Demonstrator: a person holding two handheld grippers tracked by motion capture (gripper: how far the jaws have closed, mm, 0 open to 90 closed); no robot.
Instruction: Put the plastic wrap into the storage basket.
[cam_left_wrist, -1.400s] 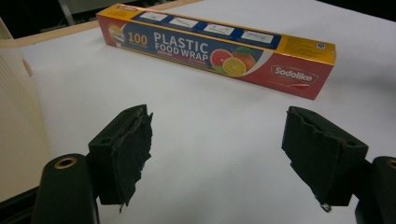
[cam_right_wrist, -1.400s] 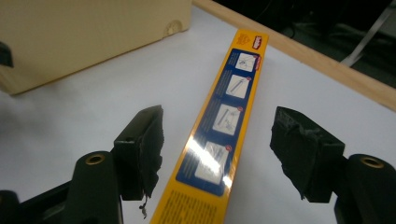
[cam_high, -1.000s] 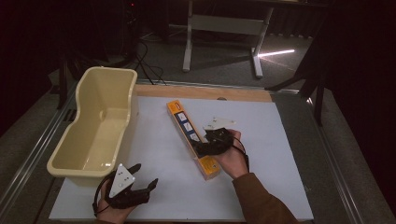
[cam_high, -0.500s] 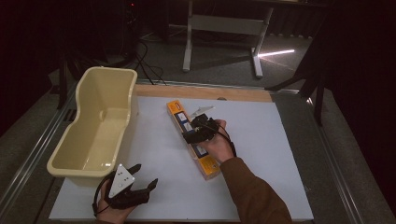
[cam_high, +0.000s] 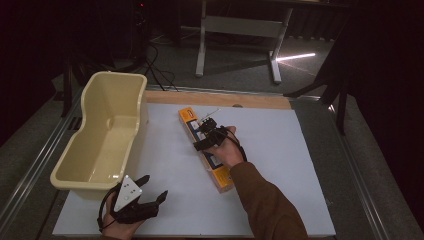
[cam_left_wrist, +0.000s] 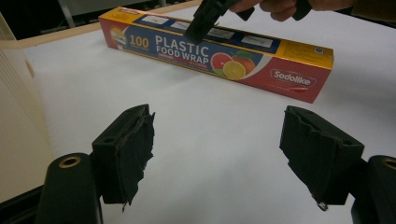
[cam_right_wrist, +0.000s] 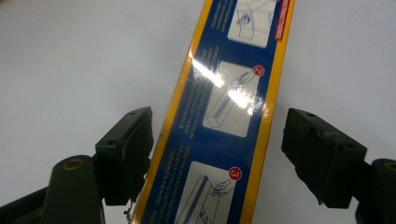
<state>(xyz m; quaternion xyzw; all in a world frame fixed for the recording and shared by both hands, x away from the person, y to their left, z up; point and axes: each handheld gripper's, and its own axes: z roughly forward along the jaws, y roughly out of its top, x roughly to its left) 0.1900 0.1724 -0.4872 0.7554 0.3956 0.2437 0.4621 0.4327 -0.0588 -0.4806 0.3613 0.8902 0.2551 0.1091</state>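
We see a long plastic food wrap box (cam_high: 206, 150) lying flat on the white table (cam_high: 300, 165), just right of centre in the high view, its long axis running from upper left to lower right of that frame. Our right gripper (cam_high: 207, 136) hovers directly over the box's upper half. In the right gripper view its jaws stand wide, one on each side of the box (cam_right_wrist: 224, 116), so the narrow width sits between them and the long axis runs away up the frame. We cannot tell whether the pads touch the cardboard yet; a gap shows on the right side.

Our left gripper (cam_high: 137, 205) rests at the lower left of the high view, well apart from the box, jaws also wide and holding nothing. In its own view the box (cam_left_wrist: 219, 53) lies across the upper part of the frame.

A cream tub (cam_high: 87, 165) sits empty at the left. The right hand is clearly nearer; we judge that closing across the box's width is what comes next.
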